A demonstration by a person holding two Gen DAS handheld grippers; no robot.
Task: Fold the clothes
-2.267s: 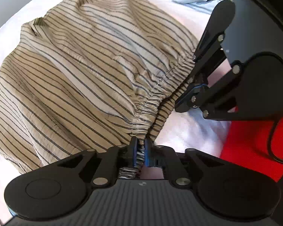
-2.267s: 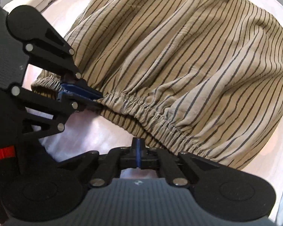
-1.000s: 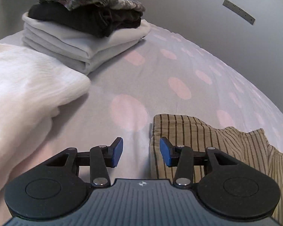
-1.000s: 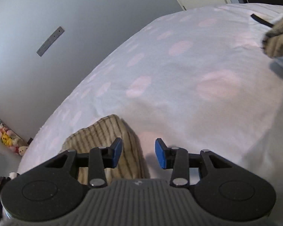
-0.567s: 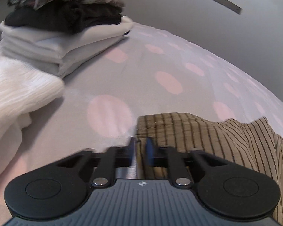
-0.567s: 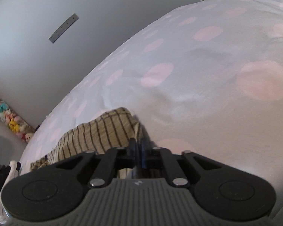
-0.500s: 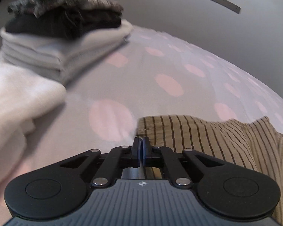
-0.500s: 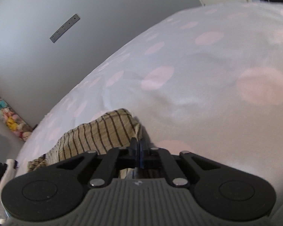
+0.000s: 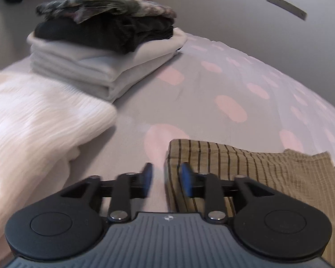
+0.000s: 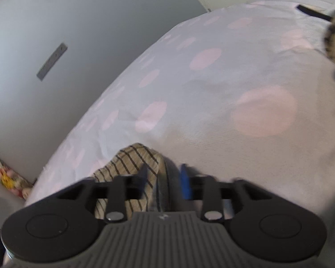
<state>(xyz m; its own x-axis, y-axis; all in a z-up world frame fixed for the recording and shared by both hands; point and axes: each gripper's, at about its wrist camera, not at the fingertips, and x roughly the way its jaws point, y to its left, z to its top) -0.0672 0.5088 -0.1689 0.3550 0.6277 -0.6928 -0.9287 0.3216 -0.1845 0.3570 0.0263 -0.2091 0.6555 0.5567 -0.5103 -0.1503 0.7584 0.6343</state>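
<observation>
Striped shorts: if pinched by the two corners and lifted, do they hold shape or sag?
Probably sag: the striped shorts are thin, crinkled cloth lying limp on the bed sheet. Likely light, since the folded layers sit low. The corner between the open left gripper looks bunched, so layers may slip apart.

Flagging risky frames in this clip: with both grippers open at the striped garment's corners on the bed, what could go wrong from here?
1. The left gripper is open astride the striped garment corner; closing low might also pinch the dotted bedsheet.
2. The right gripper view is blurred, so its corner grab may miss.
3. The white textured cloth lies close on the left; a wide sweep could disturb it.
</observation>
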